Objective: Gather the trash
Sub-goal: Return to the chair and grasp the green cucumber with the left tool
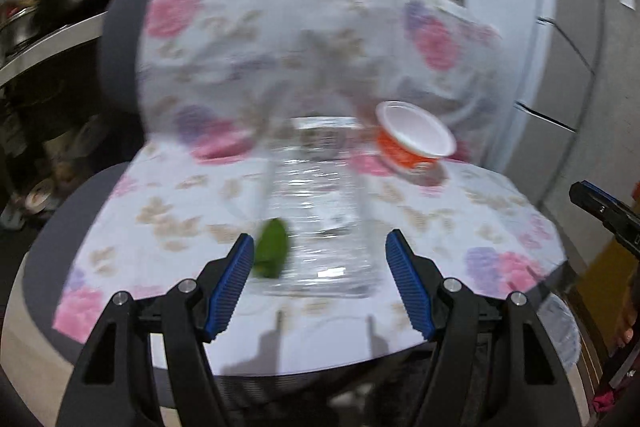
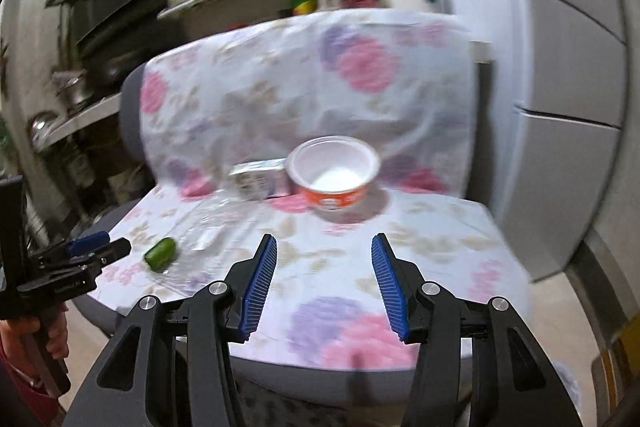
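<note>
Trash lies scattered on a chair seat draped in a floral cloth (image 1: 192,195). Starting at the left gripper (image 1: 320,247), its blue-padded jaws are spread wide and hold nothing; a clear plastic bottle (image 1: 320,211) lies lengthwise just beyond and between them, with its green cap (image 1: 273,251) close to the left finger. Farther back and to the right, an orange-and-white cup (image 1: 414,139) lies tipped toward the backrest. The right gripper (image 2: 324,251) is likewise spread and empty, hovering over the cloth near the seat's front edge. Ahead of it sits the cup (image 2: 334,173), with a small carton (image 2: 262,181) touching its left side. A grey fridge (image 2: 568,107) stands to the right.
</note>
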Tool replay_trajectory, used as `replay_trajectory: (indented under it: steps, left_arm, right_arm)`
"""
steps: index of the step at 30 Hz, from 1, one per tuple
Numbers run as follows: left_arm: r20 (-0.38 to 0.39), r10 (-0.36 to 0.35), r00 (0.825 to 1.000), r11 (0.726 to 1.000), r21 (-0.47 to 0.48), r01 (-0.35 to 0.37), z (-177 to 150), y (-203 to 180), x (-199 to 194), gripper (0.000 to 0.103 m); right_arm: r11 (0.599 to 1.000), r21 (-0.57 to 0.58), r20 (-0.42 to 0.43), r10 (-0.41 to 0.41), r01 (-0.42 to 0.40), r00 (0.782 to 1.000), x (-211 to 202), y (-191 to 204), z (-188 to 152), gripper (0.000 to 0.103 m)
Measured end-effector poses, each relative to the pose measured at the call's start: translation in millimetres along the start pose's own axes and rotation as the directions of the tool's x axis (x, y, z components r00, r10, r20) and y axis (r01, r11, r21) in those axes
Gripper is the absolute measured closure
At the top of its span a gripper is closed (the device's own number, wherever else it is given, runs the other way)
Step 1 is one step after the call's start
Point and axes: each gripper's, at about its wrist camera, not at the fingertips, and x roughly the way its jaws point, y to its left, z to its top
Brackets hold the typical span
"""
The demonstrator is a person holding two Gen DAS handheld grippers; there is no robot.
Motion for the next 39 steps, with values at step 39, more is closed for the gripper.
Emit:
replay_trajectory:
  steps: [39]
  left_arm:
    - [-0.172,0.152,0.973,0.968,0.226,-0.111,-5,11,103,0.062]
  right_arm:
    - [0.995,0.074,-0.105,0.076,-0.068,0.992,56,11,-29,0.05]
